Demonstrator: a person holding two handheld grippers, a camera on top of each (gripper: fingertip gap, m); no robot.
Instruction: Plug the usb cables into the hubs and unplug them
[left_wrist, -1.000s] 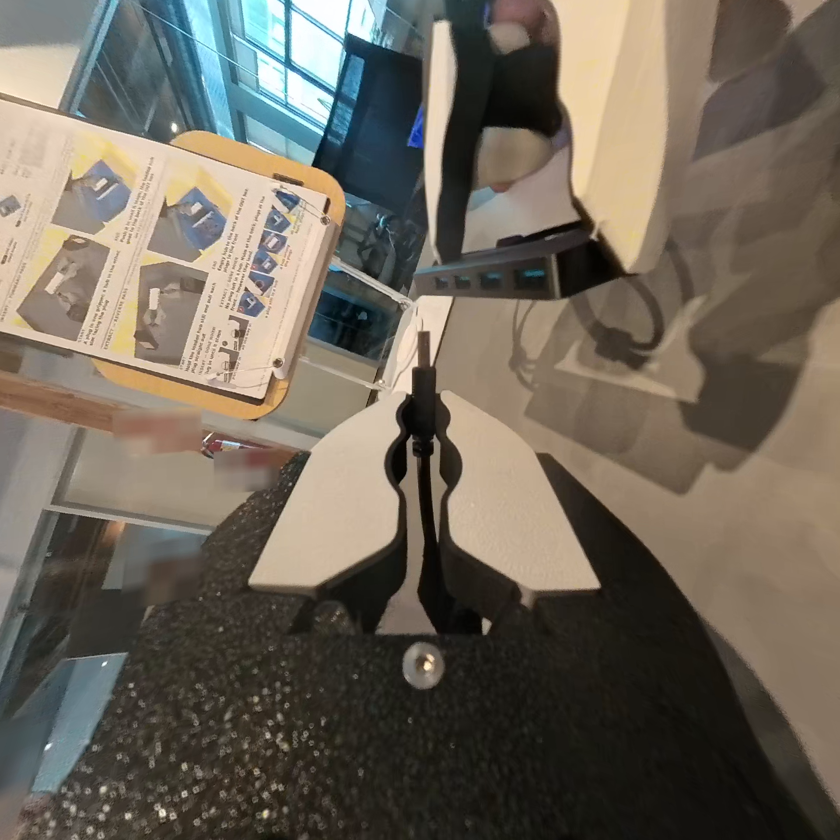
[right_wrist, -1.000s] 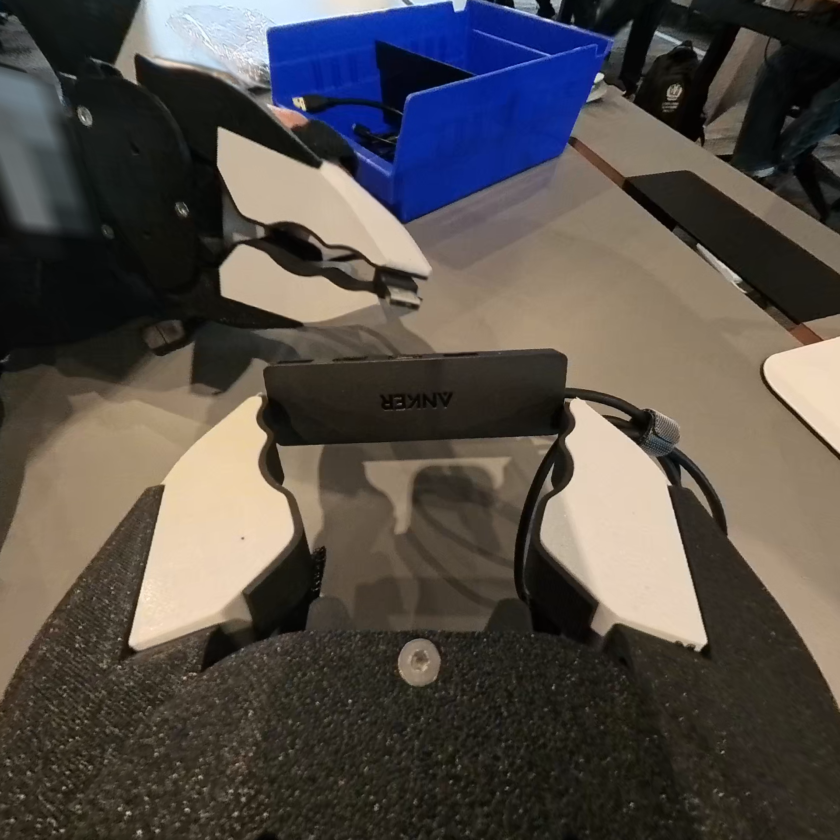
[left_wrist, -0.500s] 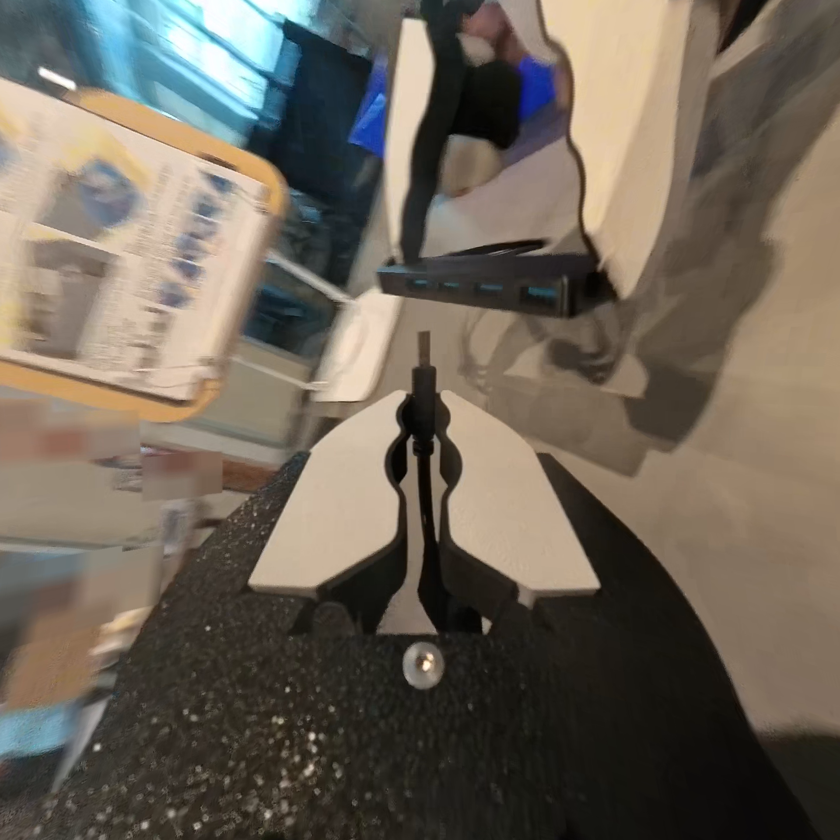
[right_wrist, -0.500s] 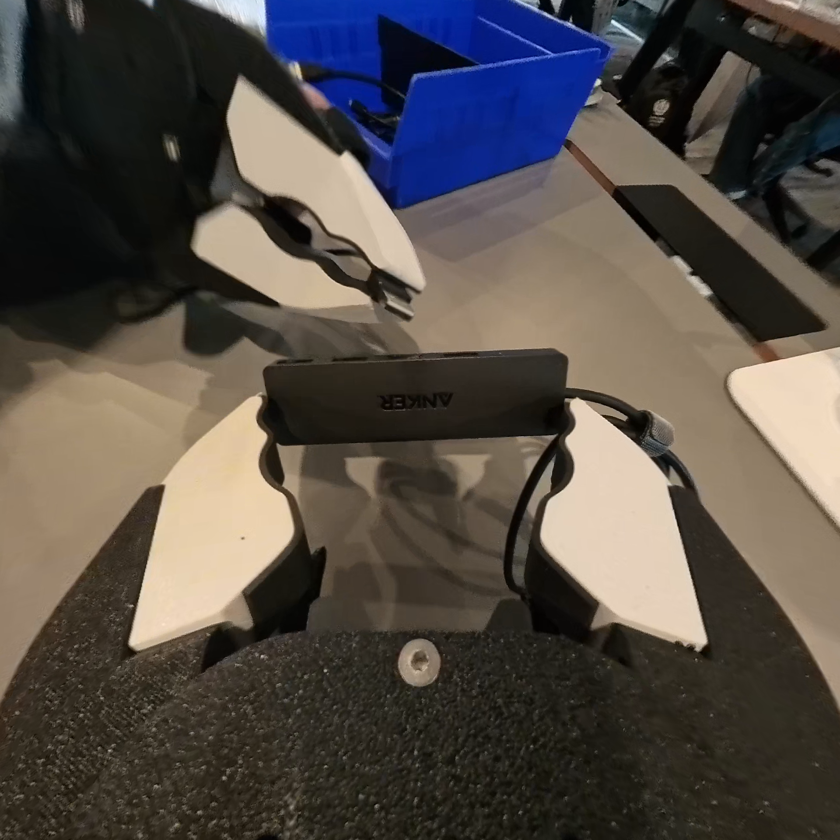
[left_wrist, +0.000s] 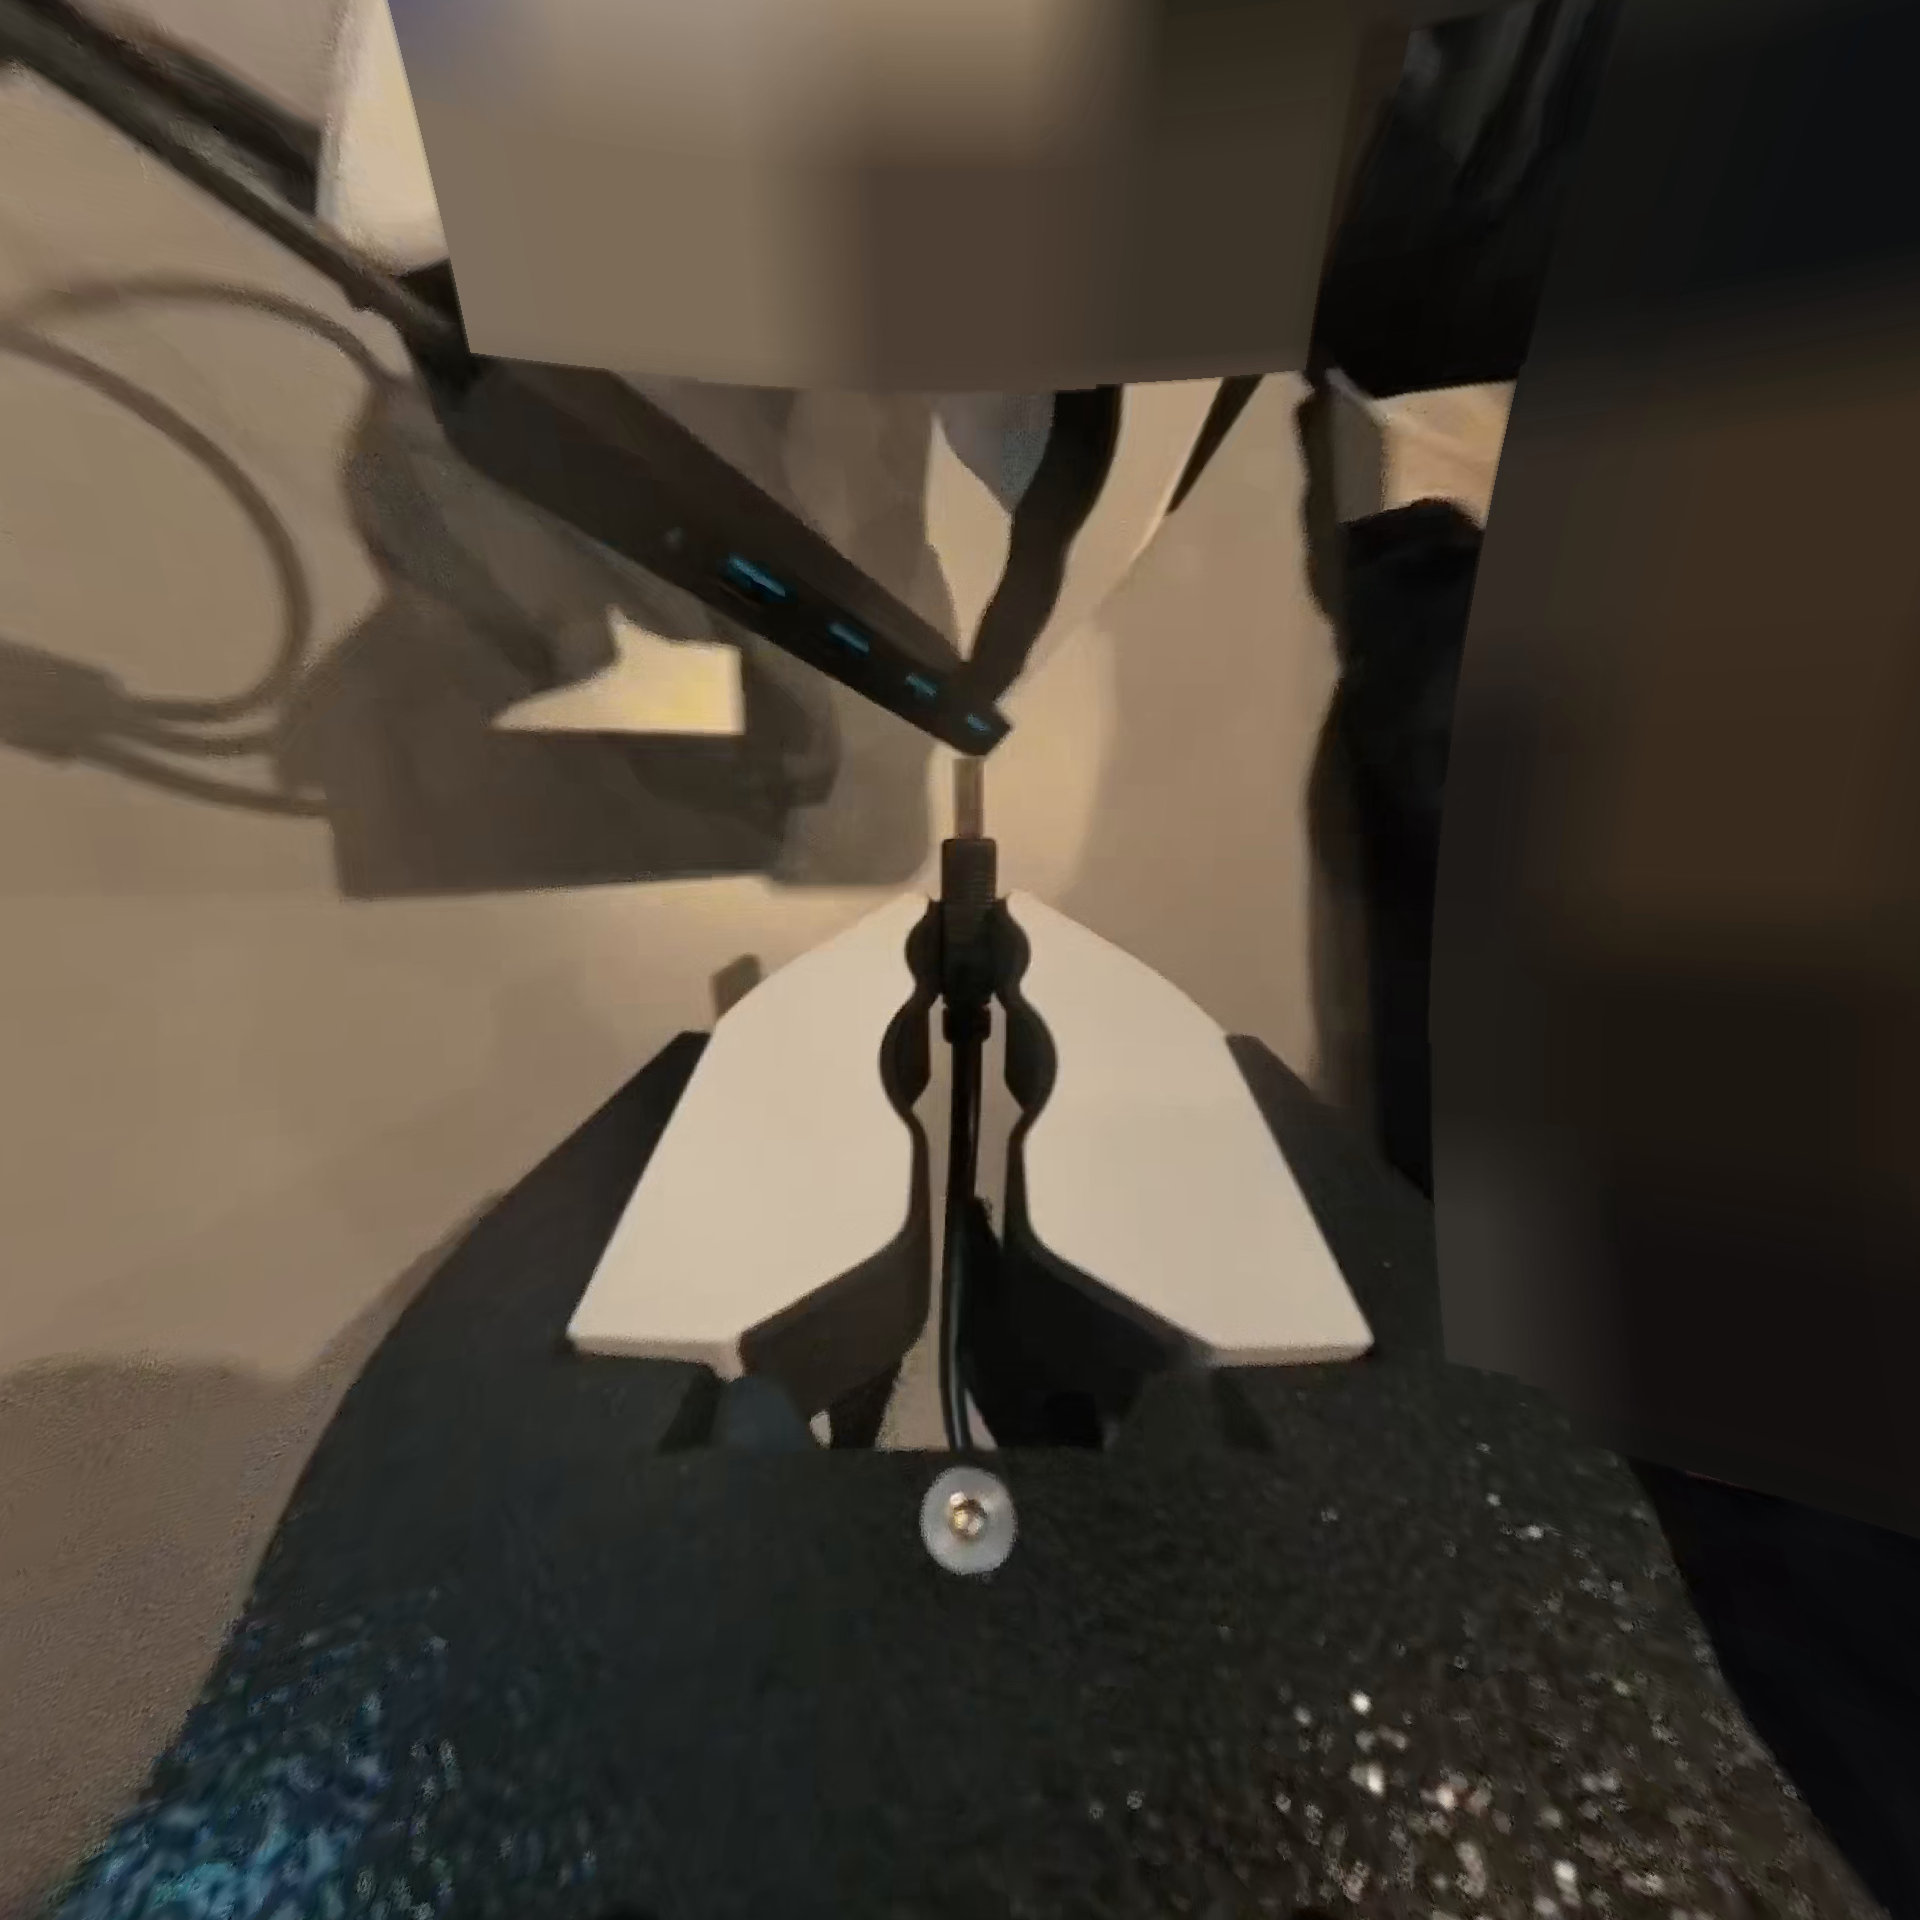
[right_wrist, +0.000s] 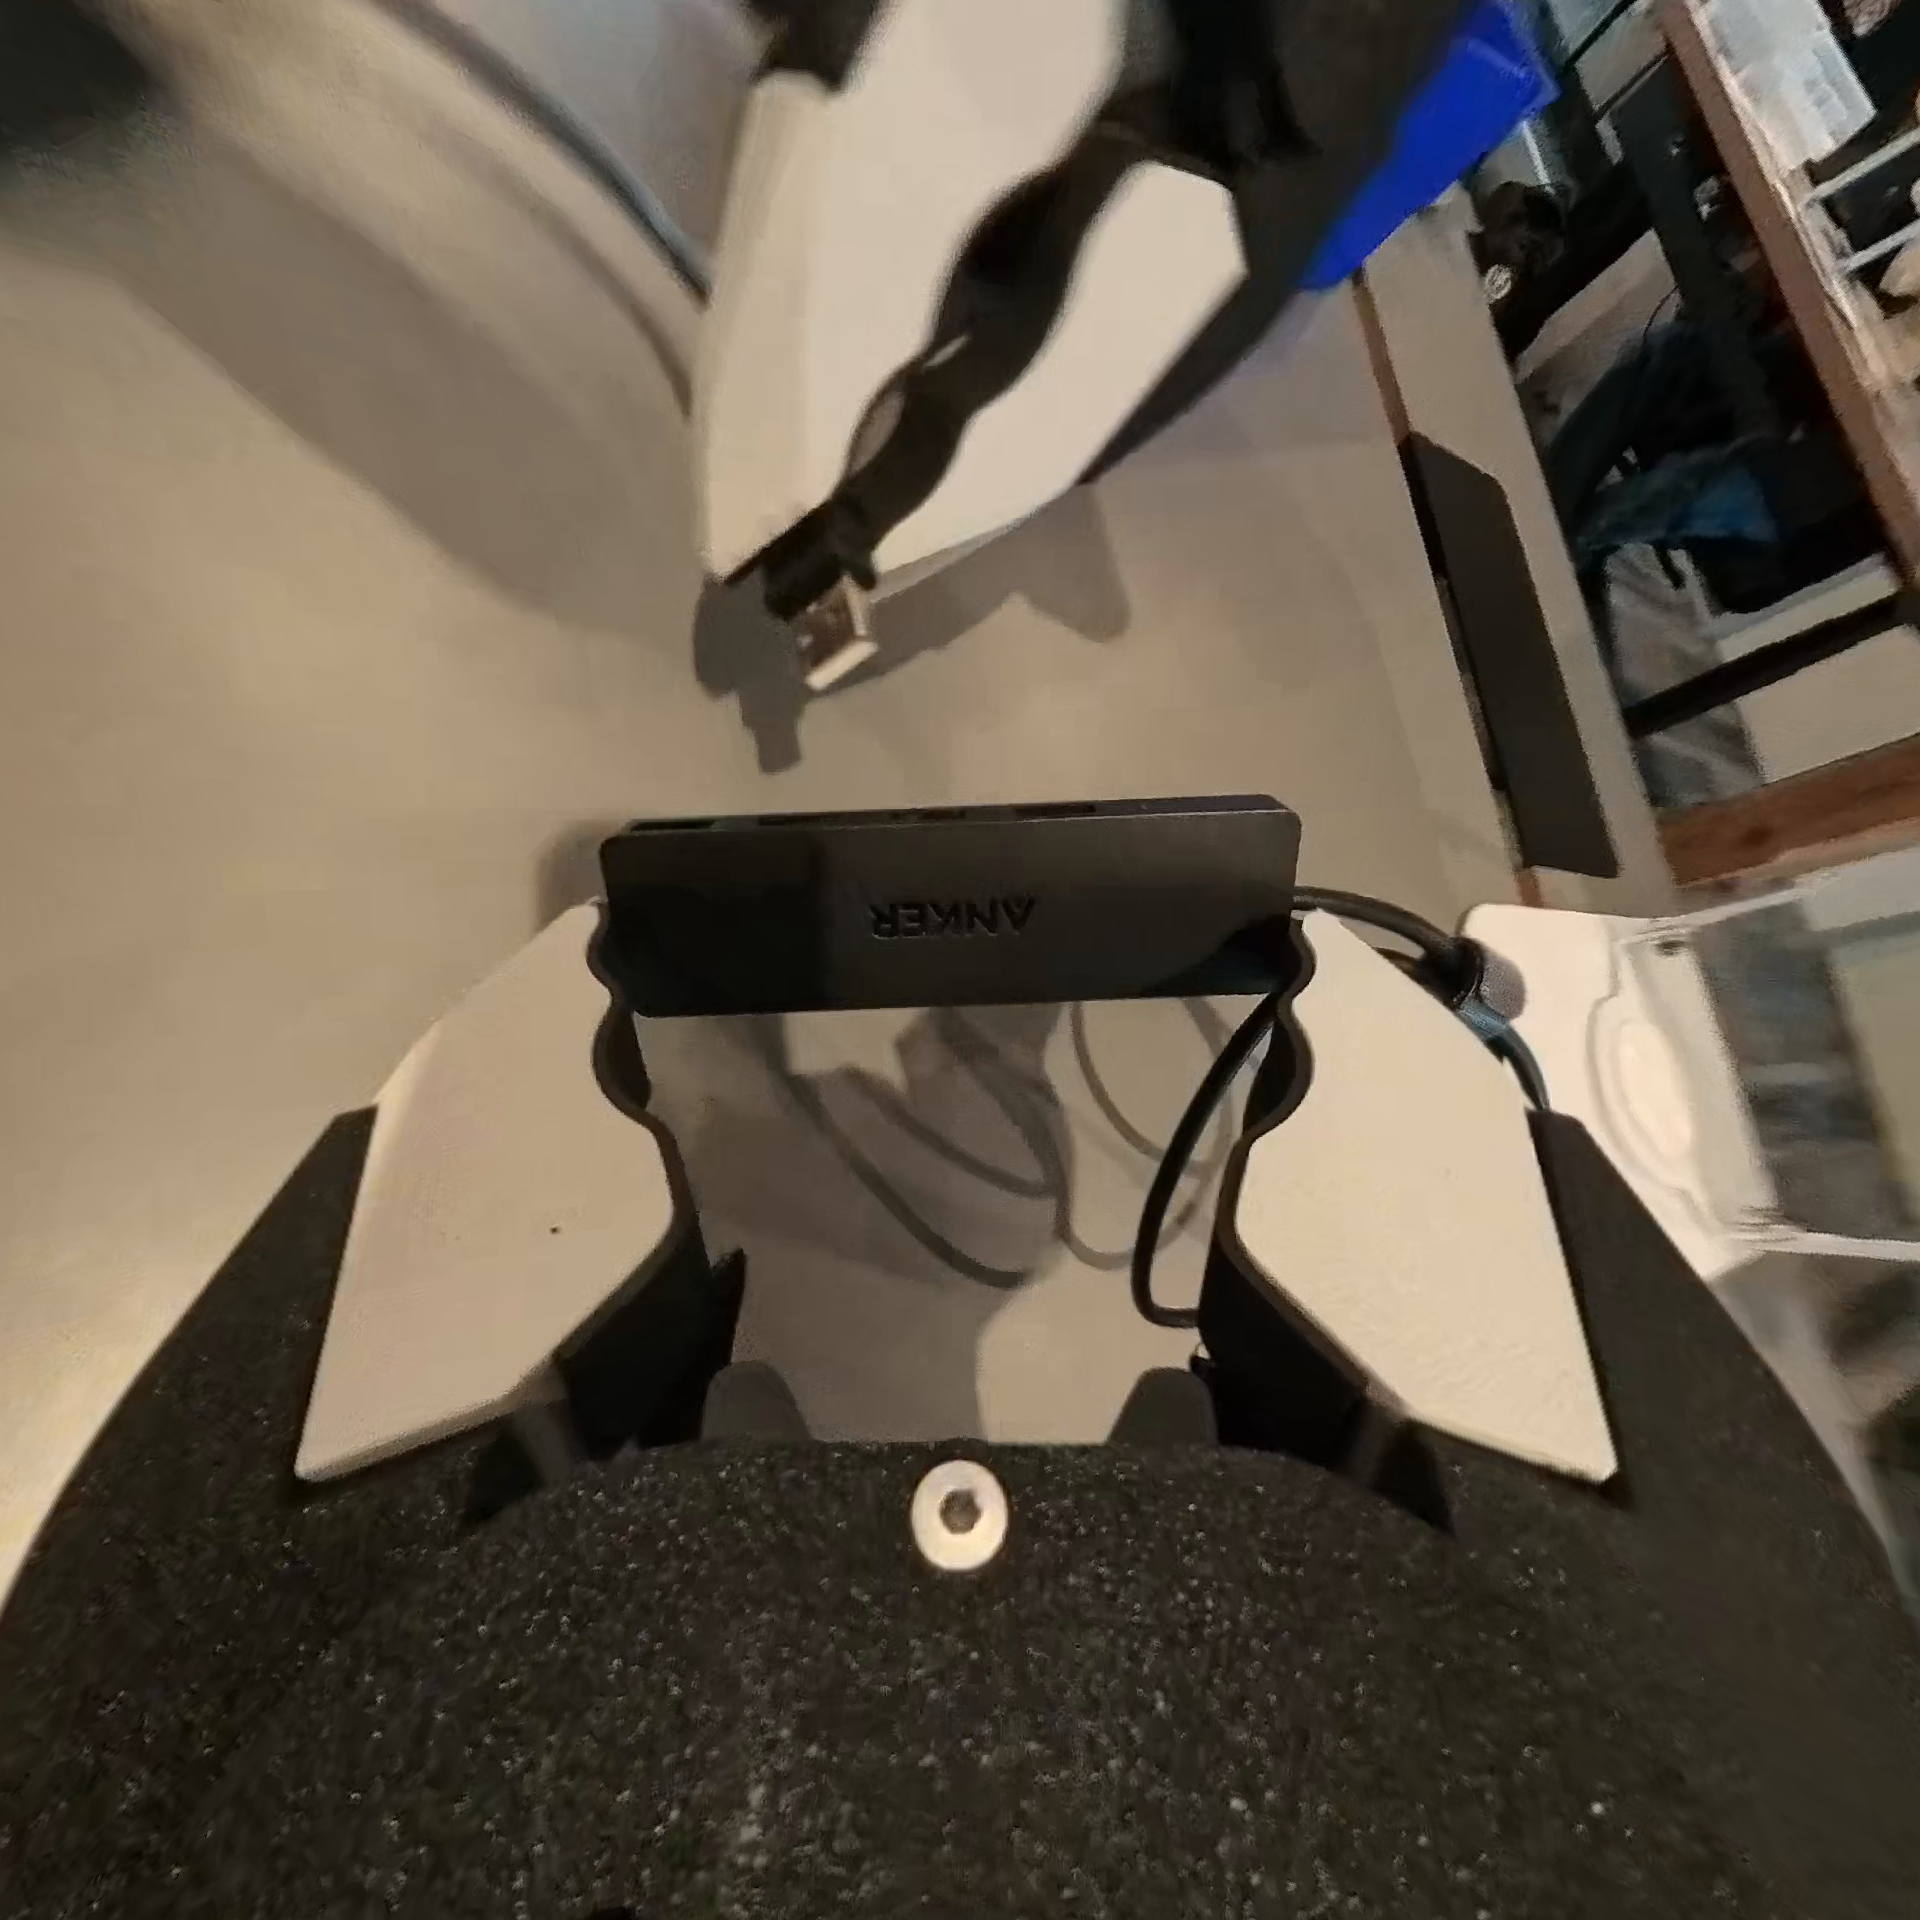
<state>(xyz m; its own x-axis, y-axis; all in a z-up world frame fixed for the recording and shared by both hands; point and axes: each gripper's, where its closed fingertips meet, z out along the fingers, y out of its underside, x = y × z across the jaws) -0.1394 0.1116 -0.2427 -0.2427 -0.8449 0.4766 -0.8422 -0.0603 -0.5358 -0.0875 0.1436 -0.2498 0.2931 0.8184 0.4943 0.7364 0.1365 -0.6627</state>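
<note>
My left gripper (left_wrist: 968, 914) is shut on a black USB cable (left_wrist: 966, 1143). Its metal plug (left_wrist: 968, 795) sticks out past the fingertips, just short of the end port of the black USB hub (left_wrist: 748, 577). My right gripper (right_wrist: 951, 935) is shut on that hub (right_wrist: 951, 914) across its ends and holds it above the grey table (right_wrist: 260, 727). In the right wrist view the left gripper (right_wrist: 821, 561) comes down from above, with the plug (right_wrist: 836, 629) a short gap from the hub's port edge. The hub's own cable (right_wrist: 1174, 1164) loops below.
A blue bin (right_wrist: 1434, 135) sits at the far edge of the table, behind the left gripper. A white pad with a clear stand (right_wrist: 1714, 1060) lies to the right. A black mat (right_wrist: 1507, 665) lies near the table's right edge, with shelving beyond it.
Both grippers have swung round, so the views have turned. The plug has come closer to the hub and now points at its end port. Both grips are unchanged.
</note>
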